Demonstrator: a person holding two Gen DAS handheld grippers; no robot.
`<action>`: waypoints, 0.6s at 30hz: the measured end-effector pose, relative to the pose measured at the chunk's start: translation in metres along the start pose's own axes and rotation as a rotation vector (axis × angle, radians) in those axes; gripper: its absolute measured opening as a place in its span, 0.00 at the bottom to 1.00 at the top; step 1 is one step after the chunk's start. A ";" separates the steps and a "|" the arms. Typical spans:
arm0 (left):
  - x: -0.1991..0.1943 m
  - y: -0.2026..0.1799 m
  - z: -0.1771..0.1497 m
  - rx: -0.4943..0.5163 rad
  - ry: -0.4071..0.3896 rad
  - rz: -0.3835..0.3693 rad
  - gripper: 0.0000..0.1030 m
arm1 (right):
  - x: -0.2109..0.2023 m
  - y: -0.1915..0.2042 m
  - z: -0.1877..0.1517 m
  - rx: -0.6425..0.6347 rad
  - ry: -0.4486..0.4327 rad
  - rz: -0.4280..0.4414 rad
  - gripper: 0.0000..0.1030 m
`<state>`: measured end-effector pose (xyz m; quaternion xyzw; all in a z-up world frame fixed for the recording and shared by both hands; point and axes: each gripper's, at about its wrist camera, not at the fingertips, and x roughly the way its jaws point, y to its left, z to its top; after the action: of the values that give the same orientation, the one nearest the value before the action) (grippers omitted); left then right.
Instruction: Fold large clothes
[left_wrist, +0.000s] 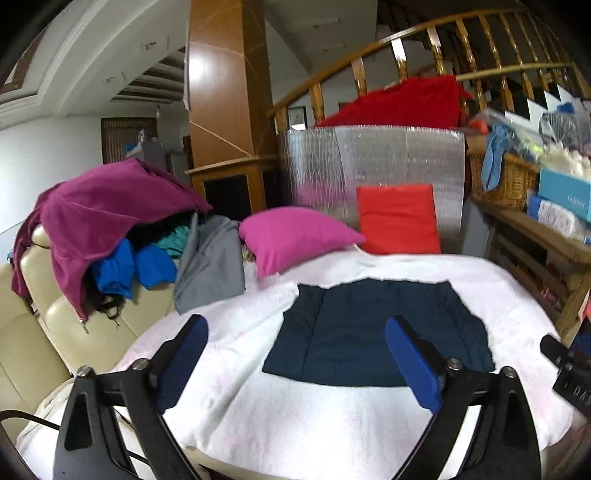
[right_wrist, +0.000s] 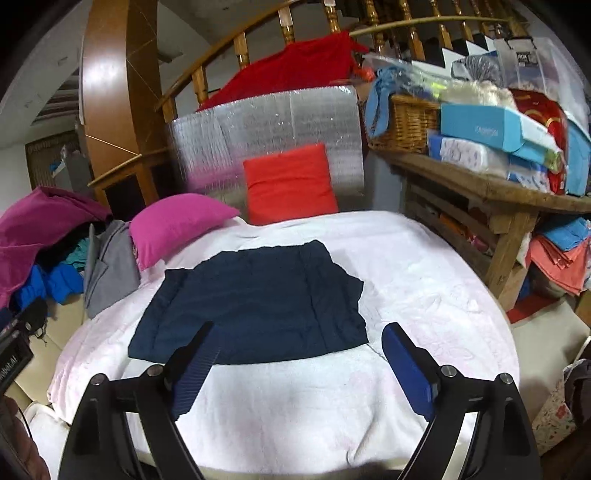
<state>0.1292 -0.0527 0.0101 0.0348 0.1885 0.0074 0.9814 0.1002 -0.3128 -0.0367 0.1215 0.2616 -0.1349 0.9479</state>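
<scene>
A dark navy garment (left_wrist: 373, 332) lies folded flat into a rough rectangle on the white blanket (left_wrist: 295, 417); the right wrist view shows the same navy garment (right_wrist: 258, 299) on the white blanket (right_wrist: 295, 406). My left gripper (left_wrist: 297, 332) hangs above the blanket's near side, open, with nothing between its blue pads (left_wrist: 410, 358). My right gripper (right_wrist: 301, 339) is also open and empty, raised over the garment's near edge. The tip of the other gripper (left_wrist: 569, 369) shows at the right edge of the left wrist view.
A pink pillow (left_wrist: 295, 236) and a red cushion (left_wrist: 399, 218) lean at the blanket's far end against a silver foil mat (left_wrist: 369, 162). A heap of clothes, magenta on top (left_wrist: 103, 214), covers the cream sofa (left_wrist: 33, 332) at left. A cluttered wooden shelf (right_wrist: 491, 184) stands at right.
</scene>
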 end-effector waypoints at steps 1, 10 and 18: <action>-0.011 0.003 0.004 -0.008 -0.019 0.000 0.96 | -0.009 0.001 0.001 0.001 -0.006 0.005 0.89; -0.073 0.019 0.024 -0.005 -0.104 0.017 0.99 | -0.077 0.015 0.010 0.028 -0.078 0.046 0.90; -0.107 0.029 0.033 0.010 -0.155 0.012 1.00 | -0.118 0.031 0.014 0.023 -0.124 0.044 0.94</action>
<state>0.0415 -0.0285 0.0822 0.0412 0.1117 0.0096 0.9928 0.0188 -0.2658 0.0421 0.1294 0.1979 -0.1242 0.9637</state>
